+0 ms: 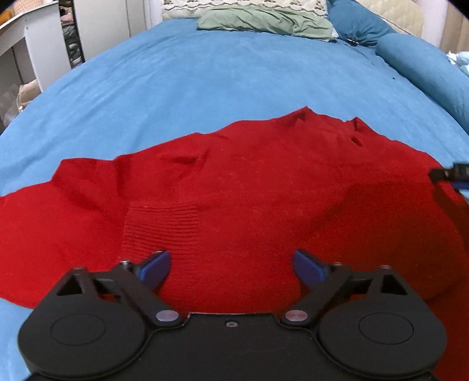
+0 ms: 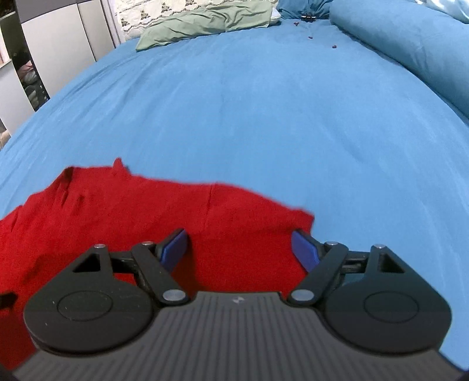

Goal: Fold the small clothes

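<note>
A red knitted sweater (image 1: 249,187) lies spread on the blue bed cover, with a ribbed hem band near its left part. My left gripper (image 1: 231,263) is open and empty, hovering just above the sweater's near side. The sweater also shows in the right wrist view (image 2: 164,211), where its right edge ends near my right fingertip. My right gripper (image 2: 239,247) is open and empty over that right end of the sweater. The tip of the right gripper (image 1: 451,173) shows at the right edge of the left wrist view.
The blue bed cover (image 2: 263,111) stretches far ahead. A green pillow (image 1: 263,20) and blue pillows (image 1: 422,67) lie at the head and right side. A white desk (image 1: 26,44) and cabinets (image 2: 58,44) stand to the left of the bed.
</note>
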